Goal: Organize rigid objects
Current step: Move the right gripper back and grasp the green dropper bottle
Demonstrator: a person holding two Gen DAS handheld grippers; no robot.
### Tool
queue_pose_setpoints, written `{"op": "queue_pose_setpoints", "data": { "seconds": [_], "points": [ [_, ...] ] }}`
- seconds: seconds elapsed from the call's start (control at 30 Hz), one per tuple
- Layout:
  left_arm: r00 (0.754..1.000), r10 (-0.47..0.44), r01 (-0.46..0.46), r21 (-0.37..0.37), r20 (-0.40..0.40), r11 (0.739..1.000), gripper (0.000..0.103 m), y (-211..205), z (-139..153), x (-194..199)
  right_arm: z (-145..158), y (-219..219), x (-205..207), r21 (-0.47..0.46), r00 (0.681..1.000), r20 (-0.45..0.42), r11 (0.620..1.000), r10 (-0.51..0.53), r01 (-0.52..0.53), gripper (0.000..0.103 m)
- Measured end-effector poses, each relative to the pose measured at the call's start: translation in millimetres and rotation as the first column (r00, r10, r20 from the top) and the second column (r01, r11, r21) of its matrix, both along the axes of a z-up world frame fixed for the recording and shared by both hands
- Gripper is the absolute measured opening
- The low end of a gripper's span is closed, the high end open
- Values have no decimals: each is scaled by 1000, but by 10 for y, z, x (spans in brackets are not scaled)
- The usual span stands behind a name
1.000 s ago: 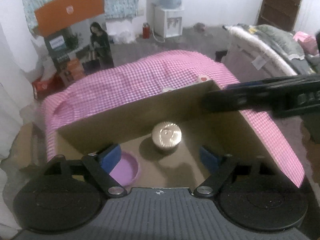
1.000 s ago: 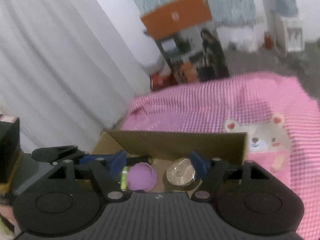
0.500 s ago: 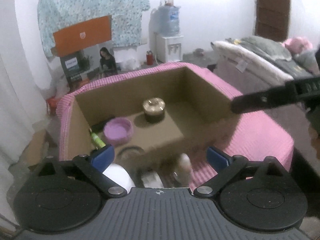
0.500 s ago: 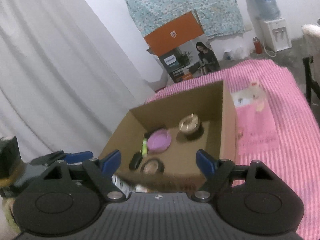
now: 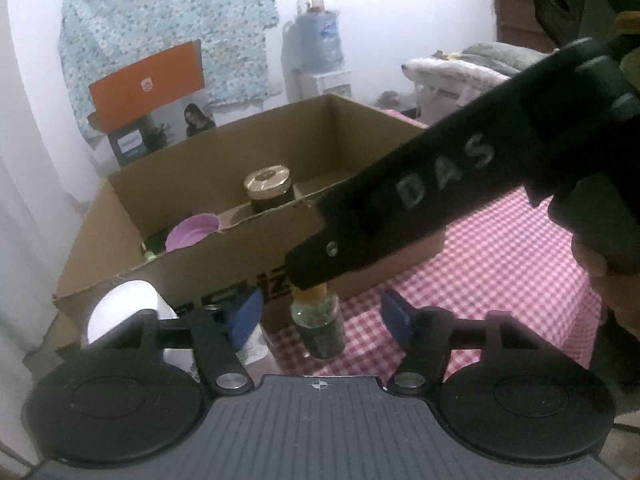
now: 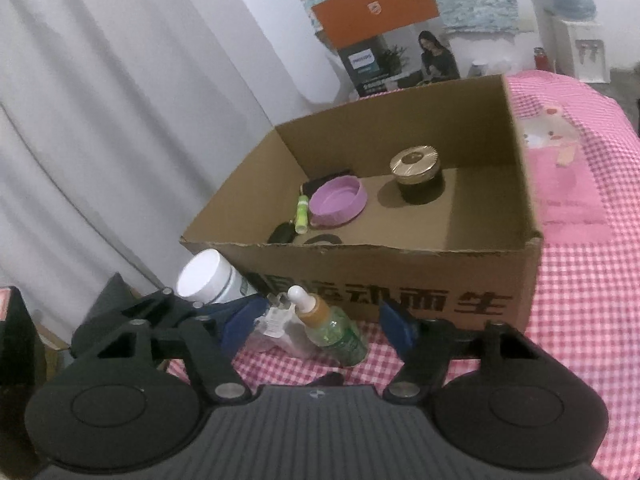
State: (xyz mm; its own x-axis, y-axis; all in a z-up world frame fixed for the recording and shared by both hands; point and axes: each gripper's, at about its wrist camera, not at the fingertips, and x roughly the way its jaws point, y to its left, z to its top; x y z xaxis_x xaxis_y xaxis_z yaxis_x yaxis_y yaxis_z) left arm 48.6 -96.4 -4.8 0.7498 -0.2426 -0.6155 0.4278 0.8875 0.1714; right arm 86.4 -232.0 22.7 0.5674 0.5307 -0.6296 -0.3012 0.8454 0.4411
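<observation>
1. The left gripper (image 5: 320,316) has just been closing, yet its blue pads stand apart; the dropper bottle (image 5: 320,328) stands between them with a gap on each side.
2. The right gripper (image 6: 314,322) has likewise been closing, its pads apart; the same green dropper bottle (image 6: 334,330) lies tilted between them, untouched as far as the view shows.
3. The cardboard box (image 6: 400,276) sits on the pink checked cloth (image 6: 580,300), at 12 o'clock from both grippers; the bottle lies just in front of its near wall.
4. Inside the box, a gold-lidded jar (image 6: 418,174) stands upright, a purple dish (image 6: 338,202) at its 9 o'clock, a green tube (image 6: 301,208) just beside the dish.
5. A white-capped container (image 6: 208,278) lies at 10 o'clock from the bottle, with a clear packet (image 6: 276,328) between them, possibly touching both.
6. In the left wrist view, the right gripper's black finger (image 5: 420,196) crosses from 2 o'clock, its tip above the bottle's cap.
</observation>
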Motion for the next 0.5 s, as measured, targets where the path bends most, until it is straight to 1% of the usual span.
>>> {"op": "queue_pose_setpoints", "data": {
  "seconds": [0.07,0.1,0.13,0.17,0.2,0.23,0.3,0.33,0.4,0.5],
  "points": [
    [1000,15,-15,-9,-14,1000,57,20,-13,49,-43,52,63,-4,1000,-2,1000,7,-7,60],
    [1000,19,-19,-12,-20,1000,55,34,-24,69,-54,59,90,-3,1000,-4,1000,10,-10,58],
    [1000,22,-22,-13,-23,1000,51,39,-30,93,-68,74,116,-1,1000,-5,1000,15,-15,57],
    [999,22,-23,-12,-24,1000,48,42,-35,106,-83,87,141,0,1000,-5,1000,17,-17,52],
    [999,22,-22,-9,-27,1000,47,40,-43,110,-99,97,166,3,1000,-7,1000,20,-20,49],
    [999,22,-22,-9,-30,1000,46,37,-54,106,-106,97,176,8,1000,-10,1000,20,-20,47],
    [999,22,-23,-26,-41,999,38,47,-65,97,-137,98,204,23,1000,-19,1000,21,-20,36],
    [999,21,-23,-36,-48,999,35,50,-73,92,-147,94,206,33,1000,-21,999,23,-23,35],
    [999,27,-29,-44,-44,999,34,52,-75,80,-155,85,203,52,999,-24,998,26,-25,28],
    [998,18,-22,-70,-53,997,33,50,-79,59,-134,71,169,44,1000,-16,999,21,-21,26]
  ]
}}
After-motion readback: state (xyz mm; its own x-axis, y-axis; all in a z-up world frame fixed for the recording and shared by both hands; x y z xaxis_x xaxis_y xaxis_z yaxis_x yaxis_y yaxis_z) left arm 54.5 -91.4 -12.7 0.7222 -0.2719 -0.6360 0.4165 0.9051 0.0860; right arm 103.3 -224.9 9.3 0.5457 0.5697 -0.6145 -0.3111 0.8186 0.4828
